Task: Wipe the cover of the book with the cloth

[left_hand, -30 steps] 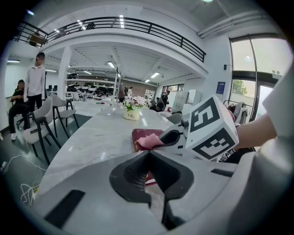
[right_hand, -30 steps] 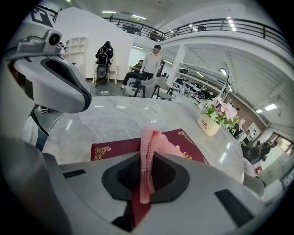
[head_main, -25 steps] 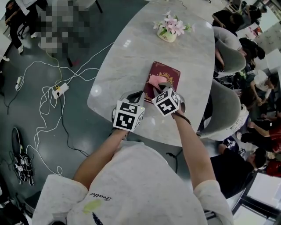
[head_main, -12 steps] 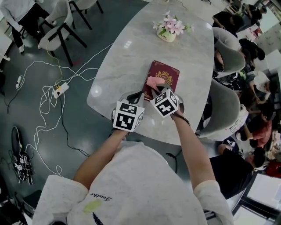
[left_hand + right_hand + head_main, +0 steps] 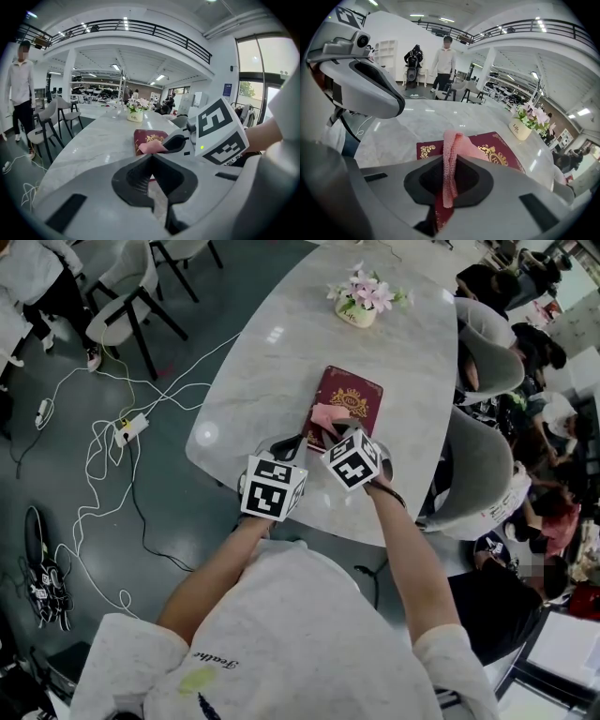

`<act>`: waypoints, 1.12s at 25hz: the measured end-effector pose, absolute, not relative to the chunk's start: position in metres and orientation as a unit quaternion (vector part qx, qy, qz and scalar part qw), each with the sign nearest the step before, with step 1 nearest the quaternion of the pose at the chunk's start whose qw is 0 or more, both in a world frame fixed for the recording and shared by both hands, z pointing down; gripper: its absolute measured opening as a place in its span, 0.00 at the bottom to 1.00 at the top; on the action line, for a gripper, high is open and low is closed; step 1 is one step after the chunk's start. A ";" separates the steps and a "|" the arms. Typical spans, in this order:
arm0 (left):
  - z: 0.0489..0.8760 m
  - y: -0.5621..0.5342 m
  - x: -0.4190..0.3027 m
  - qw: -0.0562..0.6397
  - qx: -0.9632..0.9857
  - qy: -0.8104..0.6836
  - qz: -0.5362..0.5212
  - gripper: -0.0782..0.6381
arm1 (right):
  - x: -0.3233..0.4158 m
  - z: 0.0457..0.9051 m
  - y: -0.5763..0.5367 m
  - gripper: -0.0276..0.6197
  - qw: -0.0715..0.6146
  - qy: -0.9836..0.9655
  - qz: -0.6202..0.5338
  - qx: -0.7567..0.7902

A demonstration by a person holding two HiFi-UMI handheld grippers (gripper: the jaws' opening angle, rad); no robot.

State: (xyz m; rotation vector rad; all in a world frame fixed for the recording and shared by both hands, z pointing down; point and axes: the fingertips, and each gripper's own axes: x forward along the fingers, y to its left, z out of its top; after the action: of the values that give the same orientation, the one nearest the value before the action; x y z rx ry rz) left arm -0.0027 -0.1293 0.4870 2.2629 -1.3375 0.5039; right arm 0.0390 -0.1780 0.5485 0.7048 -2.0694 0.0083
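A maroon book (image 5: 353, 399) with gold print lies flat on the marble table (image 5: 281, 362). My right gripper (image 5: 331, 432) is shut on a pink cloth (image 5: 325, 414), which rests on the cover's near left part. In the right gripper view the cloth (image 5: 449, 154) hangs pinched between the jaws over the book (image 5: 497, 152). My left gripper (image 5: 292, 443) is shut with nothing in it, just left of the book's near corner. From the left gripper view, book (image 5: 151, 137) and cloth (image 5: 151, 147) lie straight ahead beyond the left gripper (image 5: 151, 157).
A pot of pink flowers (image 5: 363, 302) stands at the table's far end. Grey chairs (image 5: 487, 474) line the right side, with seated people beyond. Cables and a power strip (image 5: 129, 430) lie on the floor at left. A person (image 5: 443, 61) stands past the table.
The right gripper and the cloth have shifted very slightly towards the near left of the cover. The left gripper has stayed put. A person at the far left has walked on.
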 end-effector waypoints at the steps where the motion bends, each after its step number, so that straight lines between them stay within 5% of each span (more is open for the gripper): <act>1: 0.487 -0.129 -0.003 0.231 0.822 -0.487 0.183 0.12 | 0.039 0.548 -0.177 0.08 0.460 -0.841 0.003 0.285; 28: 0.488 -0.113 0.001 0.236 0.813 -0.502 0.174 0.12 | 0.037 0.548 -0.149 0.07 0.457 -0.852 -0.005 0.254</act>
State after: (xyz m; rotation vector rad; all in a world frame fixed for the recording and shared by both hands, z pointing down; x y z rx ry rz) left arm 0.0009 -0.1132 0.4877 2.2311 -1.3783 0.4777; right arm 0.0369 -0.1491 0.5483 0.6263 -2.0999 -0.0118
